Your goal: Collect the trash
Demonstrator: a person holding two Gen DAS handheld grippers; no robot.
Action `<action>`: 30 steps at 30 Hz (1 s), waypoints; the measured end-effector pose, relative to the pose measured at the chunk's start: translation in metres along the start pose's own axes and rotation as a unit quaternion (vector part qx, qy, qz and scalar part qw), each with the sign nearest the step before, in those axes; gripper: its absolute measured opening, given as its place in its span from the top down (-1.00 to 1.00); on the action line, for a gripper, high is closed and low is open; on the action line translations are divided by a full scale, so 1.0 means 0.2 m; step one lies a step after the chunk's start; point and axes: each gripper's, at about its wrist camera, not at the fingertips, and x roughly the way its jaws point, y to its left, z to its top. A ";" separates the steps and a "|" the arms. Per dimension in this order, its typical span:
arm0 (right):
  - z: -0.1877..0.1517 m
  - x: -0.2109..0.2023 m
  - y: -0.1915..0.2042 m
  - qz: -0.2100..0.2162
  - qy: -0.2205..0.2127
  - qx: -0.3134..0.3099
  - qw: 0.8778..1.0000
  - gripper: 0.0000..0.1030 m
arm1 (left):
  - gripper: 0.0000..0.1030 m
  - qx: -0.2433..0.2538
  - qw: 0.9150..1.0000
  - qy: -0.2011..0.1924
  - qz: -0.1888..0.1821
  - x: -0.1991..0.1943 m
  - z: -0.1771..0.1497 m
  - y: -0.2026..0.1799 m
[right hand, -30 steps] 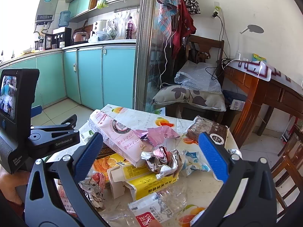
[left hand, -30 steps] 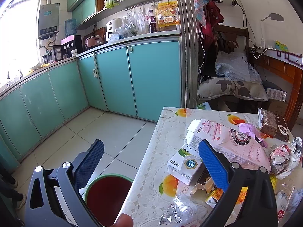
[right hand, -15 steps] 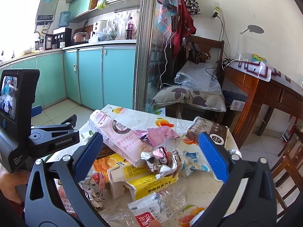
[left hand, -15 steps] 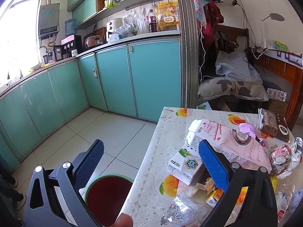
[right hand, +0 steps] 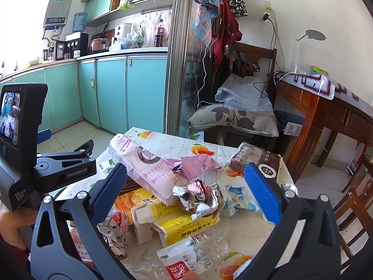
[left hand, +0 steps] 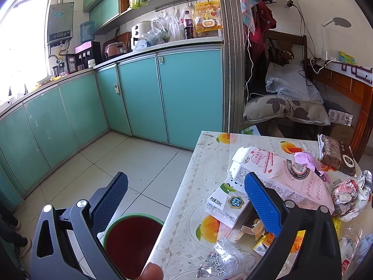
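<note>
A heap of trash covers the fruit-print table (left hand: 205, 163): a long pink carton (right hand: 144, 165), a crumpled foil wrapper (right hand: 200, 196), a yellow carton (right hand: 177, 221), a clear plastic bottle (right hand: 200, 249), a brown packet (right hand: 258, 161) and a white milk carton (left hand: 226, 203). My left gripper (left hand: 184, 198) is open at the table's left edge, above a green-rimmed red bin (left hand: 130, 240) on the floor. Over the foil wrapper and yellow carton hangs my right gripper (right hand: 186, 191), open and holding nothing. The left gripper body (right hand: 63, 168) shows at the left of the right wrist view.
Teal kitchen cabinets (left hand: 139, 98) line the far side of a tiled floor (left hand: 121, 158). Behind the table stands a chair with a cushion (right hand: 233, 116) and bubble wrap. A wooden desk (right hand: 326, 107) stands to the right, with a wooden chair (right hand: 354, 200) beside the table.
</note>
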 end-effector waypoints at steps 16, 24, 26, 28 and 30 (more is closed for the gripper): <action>0.15 0.42 0.16 0.117 0.139 -0.139 0.974 -0.94 | -0.86 -0.024 0.998 -0.041 -0.037 0.12 0.05 0.34; 0.14 0.72 0.40 0.130 0.235 -0.230 0.935 -0.92 | -0.86 -0.005 0.996 0.021 -0.083 0.21 -0.02 0.46; 0.12 0.74 0.44 0.127 0.246 -0.250 0.928 -0.90 | -0.86 -0.009 0.994 0.030 -0.100 0.22 -0.03 0.49; 0.10 0.77 0.47 0.121 0.255 -0.267 0.922 -0.73 | -0.86 -0.010 0.993 0.038 -0.109 0.24 -0.04 0.50; 0.08 0.78 0.48 0.113 0.260 -0.276 0.918 -0.25 | -0.86 -0.009 0.992 0.044 -0.116 0.25 -0.05 0.50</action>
